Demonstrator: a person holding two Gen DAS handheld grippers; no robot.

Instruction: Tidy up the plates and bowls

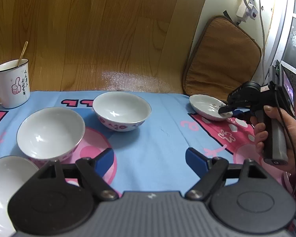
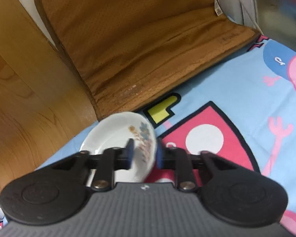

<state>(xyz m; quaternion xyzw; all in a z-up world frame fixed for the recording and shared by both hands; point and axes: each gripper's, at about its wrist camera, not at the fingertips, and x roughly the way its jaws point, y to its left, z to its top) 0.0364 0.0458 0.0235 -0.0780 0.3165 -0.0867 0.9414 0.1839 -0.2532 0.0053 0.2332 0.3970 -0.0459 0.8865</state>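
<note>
Both blue pads of the right gripper (image 2: pixel 144 154) were pinched on the near rim of the small flowered plate (image 2: pixel 120 138), one pad inside the dish and one under its outer edge, so it was grasping the plate. That plate sat at the far right of the blue cartoon cloth (image 1: pixel 157 138), just in front of the brown cushion (image 1: pixel 221 59). Gripped by one edge only, the plate could tip or slip out once lifted, since its weight hung beyond the pads; a hasty swing could knock it against the cushion. From the left view, a hand (image 1: pixel 266 134) held the right gripper's handle upright, fingers pointing down and leftward. Left gripper (image 1: pixel 150 162) hung wide apart and empty over the cloth, near three white bowls (image 1: pixel 49 132)
</note>
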